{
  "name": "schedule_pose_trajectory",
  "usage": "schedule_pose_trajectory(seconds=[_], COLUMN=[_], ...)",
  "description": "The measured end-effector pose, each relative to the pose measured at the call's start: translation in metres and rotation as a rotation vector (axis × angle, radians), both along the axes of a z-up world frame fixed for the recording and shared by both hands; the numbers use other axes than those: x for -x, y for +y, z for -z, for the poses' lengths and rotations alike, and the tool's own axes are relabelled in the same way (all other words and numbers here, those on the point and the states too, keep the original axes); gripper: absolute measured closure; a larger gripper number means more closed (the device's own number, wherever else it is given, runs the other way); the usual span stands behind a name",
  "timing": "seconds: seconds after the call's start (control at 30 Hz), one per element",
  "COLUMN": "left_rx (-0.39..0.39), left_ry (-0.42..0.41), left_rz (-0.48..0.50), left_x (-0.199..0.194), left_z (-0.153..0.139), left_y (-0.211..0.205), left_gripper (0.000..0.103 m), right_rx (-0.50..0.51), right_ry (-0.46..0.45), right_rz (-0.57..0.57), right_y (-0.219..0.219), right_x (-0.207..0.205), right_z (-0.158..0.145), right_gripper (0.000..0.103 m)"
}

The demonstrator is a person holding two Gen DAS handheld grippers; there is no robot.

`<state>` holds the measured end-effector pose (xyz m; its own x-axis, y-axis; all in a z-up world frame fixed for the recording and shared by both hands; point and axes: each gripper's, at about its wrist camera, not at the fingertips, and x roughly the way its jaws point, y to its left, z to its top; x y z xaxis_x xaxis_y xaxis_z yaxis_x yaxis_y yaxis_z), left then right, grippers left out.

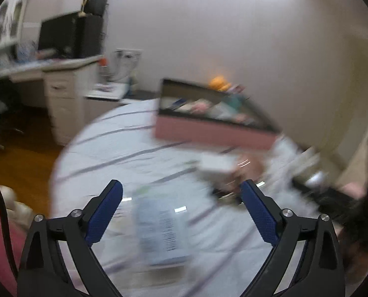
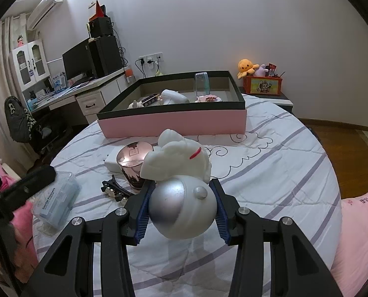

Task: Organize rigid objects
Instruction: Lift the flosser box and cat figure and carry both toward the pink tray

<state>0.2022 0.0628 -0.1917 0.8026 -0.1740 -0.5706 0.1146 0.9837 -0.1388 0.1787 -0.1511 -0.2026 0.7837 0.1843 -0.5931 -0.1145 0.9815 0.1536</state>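
Note:
In the right wrist view my right gripper (image 2: 182, 185) is shut on a white and silver figurine (image 2: 184, 205), held above the striped bed cover (image 2: 270, 173). Beyond it stand a rose-gold jar (image 2: 131, 163), a white flat box (image 2: 112, 158) and a black hair clip (image 2: 114, 189). A clear dental flosser box (image 2: 57, 198) lies at the left. The pink storage box (image 2: 174, 123) holds several items at the back. The left wrist view is blurred: my left gripper (image 1: 181, 188) stands open above the flosser box (image 1: 161, 230), with nothing between its pads.
A desk with a monitor (image 2: 77, 61) and drawers stands at the left. A nightstand carries a red box (image 2: 263, 85) and an orange plush (image 2: 248, 66). Pink bedding (image 2: 357, 222) lies at the right, with wood floor (image 2: 345, 148) past the bed's edge.

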Motion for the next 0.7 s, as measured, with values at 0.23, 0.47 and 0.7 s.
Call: schedule_pose_trajectory(seconds=[0.23, 0.47, 0.7], left_rx=[-0.139, -0.09, -0.095], left_ry=[0.185, 0.06, -0.134], left_rz=[-0.063, -0.034, 0.009], left_x=[-0.024, -0.01, 0.028], left_z=[0.041, 0.004, -0.061], left_y=[-0.01, -0.028, -0.06], left_gripper=[0.035, 0.04, 0.04], right_rx=[-0.007, 0.007, 0.035], right_ry=[-0.011, -0.025, -0.138], right_rz=[-0.02, -0.019, 0.01], right_y=[0.008, 0.012, 0.014], right_x=[0.002, 0.01, 0.033], right_z=[-0.004, -0.009, -0.041], right_gripper=[0.057, 0.057, 0.057])
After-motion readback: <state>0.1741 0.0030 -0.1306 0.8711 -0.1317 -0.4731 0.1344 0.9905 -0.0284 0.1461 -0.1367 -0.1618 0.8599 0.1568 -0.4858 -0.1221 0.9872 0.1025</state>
